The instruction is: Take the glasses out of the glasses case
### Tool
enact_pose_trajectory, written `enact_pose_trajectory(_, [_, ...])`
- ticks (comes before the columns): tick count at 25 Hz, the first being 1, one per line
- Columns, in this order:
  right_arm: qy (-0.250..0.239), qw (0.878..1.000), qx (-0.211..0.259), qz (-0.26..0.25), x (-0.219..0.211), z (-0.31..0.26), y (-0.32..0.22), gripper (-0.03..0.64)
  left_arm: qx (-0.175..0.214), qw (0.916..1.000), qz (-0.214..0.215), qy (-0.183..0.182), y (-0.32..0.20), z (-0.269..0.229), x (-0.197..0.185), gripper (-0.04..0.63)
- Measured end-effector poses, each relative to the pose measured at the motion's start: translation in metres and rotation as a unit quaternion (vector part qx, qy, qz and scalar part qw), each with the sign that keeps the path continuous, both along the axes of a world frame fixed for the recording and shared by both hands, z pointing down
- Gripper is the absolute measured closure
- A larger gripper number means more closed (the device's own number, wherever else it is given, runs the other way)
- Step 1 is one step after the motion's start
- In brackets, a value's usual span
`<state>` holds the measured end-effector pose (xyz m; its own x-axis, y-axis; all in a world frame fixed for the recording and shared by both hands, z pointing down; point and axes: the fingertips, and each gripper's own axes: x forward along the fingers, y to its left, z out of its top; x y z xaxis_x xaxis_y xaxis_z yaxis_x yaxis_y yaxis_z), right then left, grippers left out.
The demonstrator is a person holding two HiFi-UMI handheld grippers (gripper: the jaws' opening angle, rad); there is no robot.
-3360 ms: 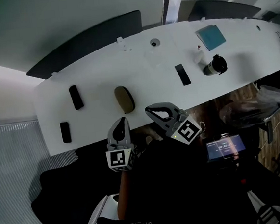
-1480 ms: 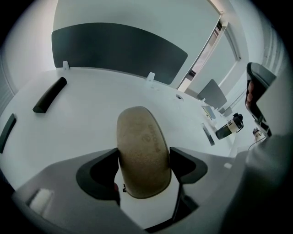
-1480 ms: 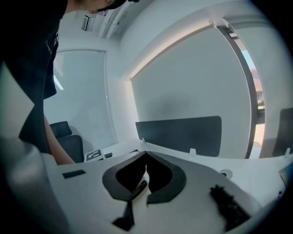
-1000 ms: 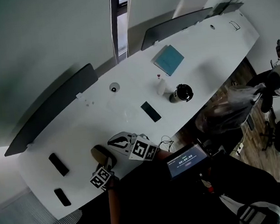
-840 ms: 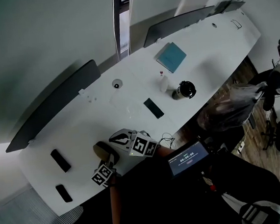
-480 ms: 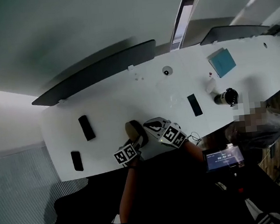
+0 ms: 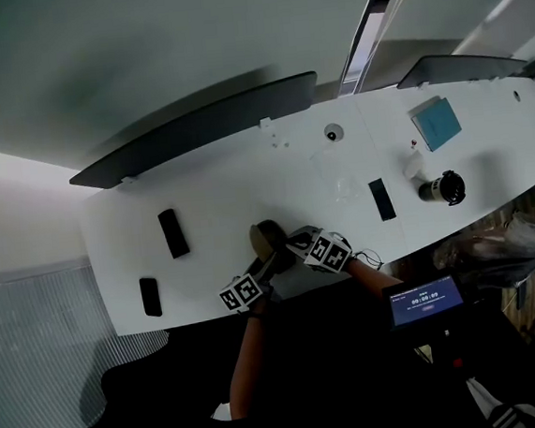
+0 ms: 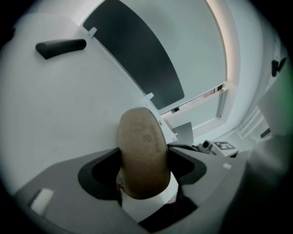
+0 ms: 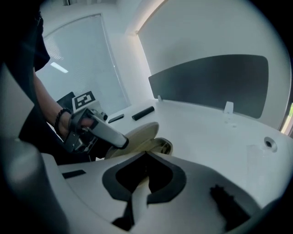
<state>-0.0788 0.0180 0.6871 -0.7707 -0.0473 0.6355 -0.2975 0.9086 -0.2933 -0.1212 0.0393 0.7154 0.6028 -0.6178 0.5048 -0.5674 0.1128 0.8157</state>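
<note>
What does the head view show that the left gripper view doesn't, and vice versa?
Only the head view: the black phone, blue book, dark cup, and a lit screen off the table's near edge. Only the left gripper view: the left tongs closed on the sides of the glasses case, with faint lettering on its top. Both: the case, the white table, the dark divider, and the right tongs beside the case.

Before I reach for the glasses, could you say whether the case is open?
Open: the right gripper view shows the lid of the glasses case raised off its base.
</note>
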Motion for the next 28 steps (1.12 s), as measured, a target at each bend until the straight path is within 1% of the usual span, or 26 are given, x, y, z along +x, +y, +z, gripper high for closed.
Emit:
enact_pose_trajectory(4, [0.022,1.000,-0.012,-0.005,-0.001,0.021,0.007,0.609,0.011,0.9984,-0.014,0.053,0.002,0.002,0.001,0.258])
enact_pose_trajectory(8, [0.060,0.998,0.006,-0.030,-0.002,0.046,0.007,0.609,0.026,0.9961,-0.017,0.083,0.002,0.002,-0.001,0.258])
enact_pose_trajectory(11, [0.083,0.995,0.013,-0.049,0.002,0.056,0.011,0.609,0.032,0.9962,0.001,0.081,0.005,0.001,0.002,0.258])
enact_pose_trajectory(14, [0.080,0.996,0.004,-0.044,0.003,0.057,0.011,0.609,0.032,0.9964,0.008,0.078,0.007,0.001,0.003,0.256])
enact_pose_trajectory(18, [0.065,0.997,-0.019,-0.023,0.001,0.052,0.011,0.609,0.021,0.9968,-0.010,0.076,0.014,0.004,-0.005,0.260])
enact_pose_trajectory(21, [0.065,0.997,-0.010,-0.026,-0.001,0.052,0.011,0.609,0.012,0.9970,-0.028,0.072,0.018,0.007,-0.013,0.250])
enact_pose_trajectory(23, [0.065,0.997,-0.008,-0.026,-0.002,0.052,0.012,0.609,0.011,0.9974,-0.032,0.063,0.020,0.007,-0.018,0.249])
enact_pose_trajectory(26, [0.065,0.998,-0.008,-0.025,0.000,0.052,0.013,0.609,0.010,0.9981,-0.039,0.047,0.024,0.006,-0.021,0.253])
enact_pose_trajectory(28, [0.063,0.998,-0.012,-0.021,0.000,0.052,0.012,0.609,0.005,0.9977,-0.049,0.047,0.026,0.008,-0.025,0.253])
